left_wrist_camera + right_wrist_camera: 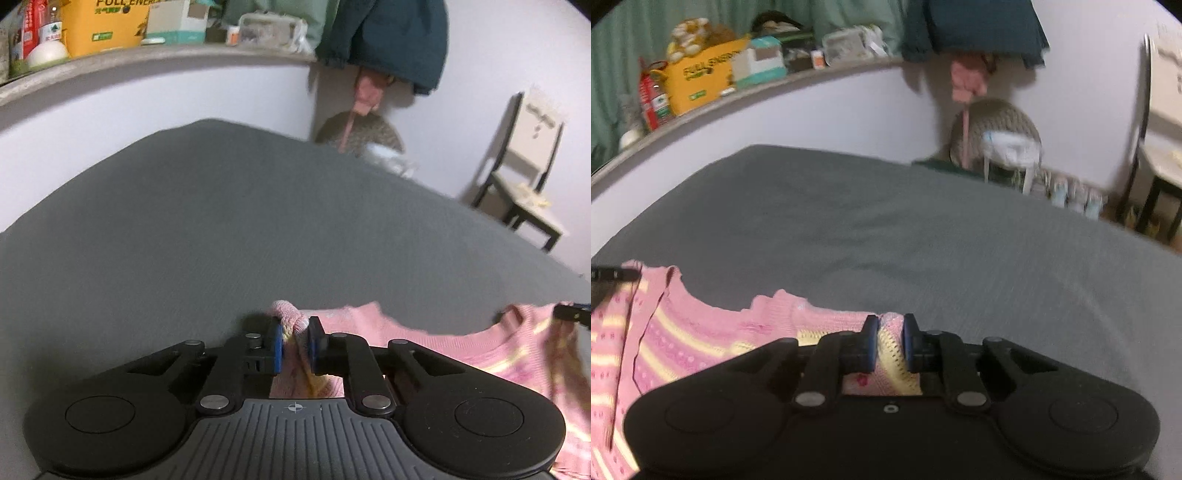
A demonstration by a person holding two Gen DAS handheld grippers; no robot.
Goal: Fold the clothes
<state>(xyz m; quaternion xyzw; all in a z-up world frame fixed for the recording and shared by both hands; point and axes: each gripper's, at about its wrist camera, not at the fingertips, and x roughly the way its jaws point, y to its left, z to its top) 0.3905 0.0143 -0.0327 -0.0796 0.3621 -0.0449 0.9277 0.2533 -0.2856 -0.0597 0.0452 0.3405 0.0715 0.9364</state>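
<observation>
A pink knitted sweater (436, 341) with yellow and purple stripes lies on the grey bed (221, 221), its neckline facing away from me. My left gripper (295, 341) is shut on the sweater's left shoulder, with a bunch of knit pinched between the blue pads. In the right wrist view my right gripper (891, 341) is shut on the sweater's (701, 339) right shoulder, yellow and pink knit squeezed between its pads. Each gripper's tip shows at the edge of the other's view, the right one (574, 314) and the left one (613, 275).
The grey bed (923, 240) stretches ahead to a white wall. A ledge (147, 62) above it holds boxes and bottles. A dark jacket (399, 40) hangs at the corner. A black-framed chair (524, 177) stands right of the bed, a woven basket (997, 125) beyond its far corner.
</observation>
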